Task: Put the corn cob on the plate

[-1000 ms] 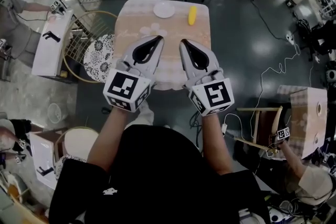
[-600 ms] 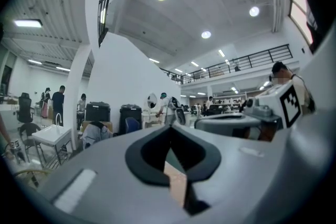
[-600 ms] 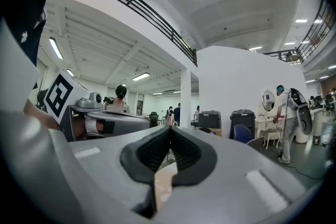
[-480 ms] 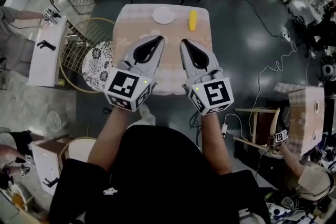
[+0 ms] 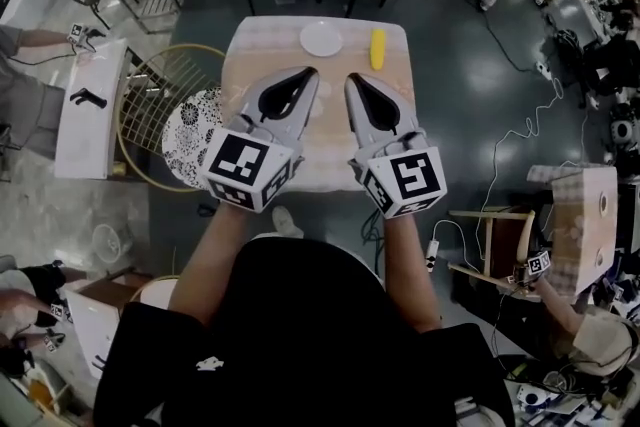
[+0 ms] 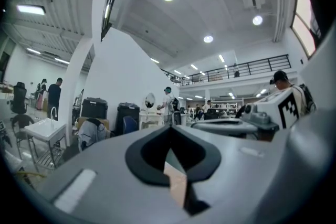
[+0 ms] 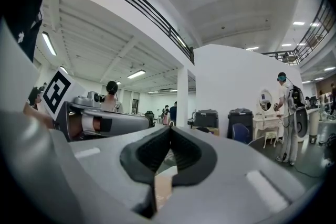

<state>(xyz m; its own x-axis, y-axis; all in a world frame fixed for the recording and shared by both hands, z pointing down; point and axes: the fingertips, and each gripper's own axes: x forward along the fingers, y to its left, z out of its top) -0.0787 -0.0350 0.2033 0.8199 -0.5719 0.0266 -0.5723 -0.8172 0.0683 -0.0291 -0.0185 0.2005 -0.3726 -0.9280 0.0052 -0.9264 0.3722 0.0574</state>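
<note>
The corn cob lies on the far right part of the small table, on a beige cloth with a pale flower print. Its length runs near to far. The white plate sits just to its left, empty and not touching it.

Both claws are held level over the near half of the table, side by side, pointing toward the far edge and well short of the corn. The left gripper has its jaws pressed together with nothing between them. The right gripper is likewise closed and empty.

Each carries a cube with bold black-and-white square code markers, the left cube and the right cube; they show patterns only, no words. A similar small marker tag shows near the right edge.
</note>
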